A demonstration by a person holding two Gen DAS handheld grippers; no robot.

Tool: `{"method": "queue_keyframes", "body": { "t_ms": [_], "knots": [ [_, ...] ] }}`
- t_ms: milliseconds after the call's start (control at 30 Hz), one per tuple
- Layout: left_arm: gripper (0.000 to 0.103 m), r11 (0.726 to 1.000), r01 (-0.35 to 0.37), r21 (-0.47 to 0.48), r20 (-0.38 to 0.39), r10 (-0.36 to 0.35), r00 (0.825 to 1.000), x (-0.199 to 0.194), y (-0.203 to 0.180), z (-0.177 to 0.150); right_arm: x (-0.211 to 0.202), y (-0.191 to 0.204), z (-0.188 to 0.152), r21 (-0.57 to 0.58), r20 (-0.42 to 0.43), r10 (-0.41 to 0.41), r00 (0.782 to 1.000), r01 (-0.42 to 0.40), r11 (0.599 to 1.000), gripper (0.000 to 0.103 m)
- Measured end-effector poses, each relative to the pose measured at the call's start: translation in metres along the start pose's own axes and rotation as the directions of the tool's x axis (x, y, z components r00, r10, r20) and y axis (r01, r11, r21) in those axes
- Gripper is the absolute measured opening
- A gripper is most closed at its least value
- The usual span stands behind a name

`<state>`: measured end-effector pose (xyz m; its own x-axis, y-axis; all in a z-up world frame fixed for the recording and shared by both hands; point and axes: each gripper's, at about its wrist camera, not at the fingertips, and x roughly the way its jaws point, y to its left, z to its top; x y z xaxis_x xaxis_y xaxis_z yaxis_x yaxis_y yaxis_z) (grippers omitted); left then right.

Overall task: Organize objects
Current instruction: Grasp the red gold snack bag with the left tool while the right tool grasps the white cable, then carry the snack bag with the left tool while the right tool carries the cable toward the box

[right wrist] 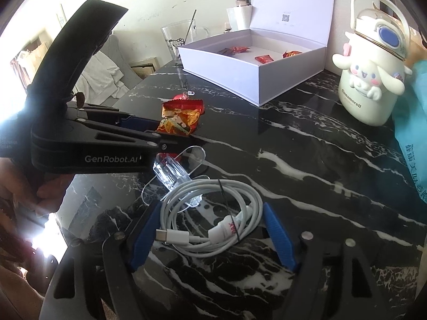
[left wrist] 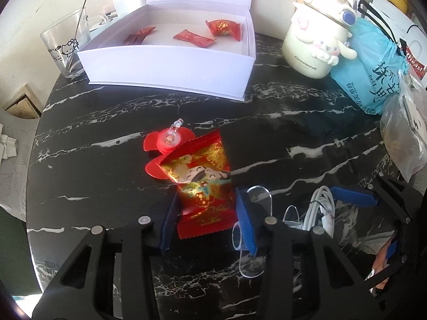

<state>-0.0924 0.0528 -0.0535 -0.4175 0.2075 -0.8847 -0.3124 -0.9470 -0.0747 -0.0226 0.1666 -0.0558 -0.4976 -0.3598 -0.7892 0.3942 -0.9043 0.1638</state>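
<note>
A red and gold snack packet (left wrist: 202, 184) lies on the black marble table (left wrist: 106, 122), over a red plastic hook piece (left wrist: 166, 140). My left gripper (left wrist: 206, 216) stands open around the packet's near end, blue pads on either side. The packet also shows in the right wrist view (right wrist: 180, 117). A coiled white USB cable (right wrist: 213, 213) lies between the open blue pads of my right gripper (right wrist: 213, 236). A clear plastic hook (right wrist: 174, 173) lies just beyond the cable. A white open box (left wrist: 170, 61) at the back holds three red candies (left wrist: 194, 37).
A Hello Kitty glass (left wrist: 65, 49) with a stirrer stands left of the box. A cream Cinnamoroll jug (left wrist: 317, 40) and a blue bag (left wrist: 373, 66) stand at the back right. A clear bag (left wrist: 403, 144) lies at the right edge. The table edge curves at the left.
</note>
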Motion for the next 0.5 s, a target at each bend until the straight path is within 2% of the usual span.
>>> {"method": "queue_keyframes", "body": {
  "t_ms": [100, 133, 500],
  "knots": [
    [0.036, 1.0, 0.006, -0.005, 0.007, -0.006, 1.0, -0.001, 0.0, -0.002, -0.003, 0.0, 0.0, 0.002, 0.006, -0.002, 1.0, 0.002, 1.0, 0.075],
    [0.03, 1.0, 0.005, -0.007, 0.012, -0.005, 1.0, -0.003, 0.0, -0.002, -0.004, 0.0, -0.001, 0.003, 0.007, -0.003, 1.0, 0.003, 1.0, 0.075],
    [0.025, 1.0, 0.019, -0.011, 0.034, -0.018, 0.999, -0.016, 0.003, -0.007, -0.009, 0.004, -0.004, -0.004, 0.017, 0.005, 1.0, -0.005, 1.0, 0.073]
  ]
}}
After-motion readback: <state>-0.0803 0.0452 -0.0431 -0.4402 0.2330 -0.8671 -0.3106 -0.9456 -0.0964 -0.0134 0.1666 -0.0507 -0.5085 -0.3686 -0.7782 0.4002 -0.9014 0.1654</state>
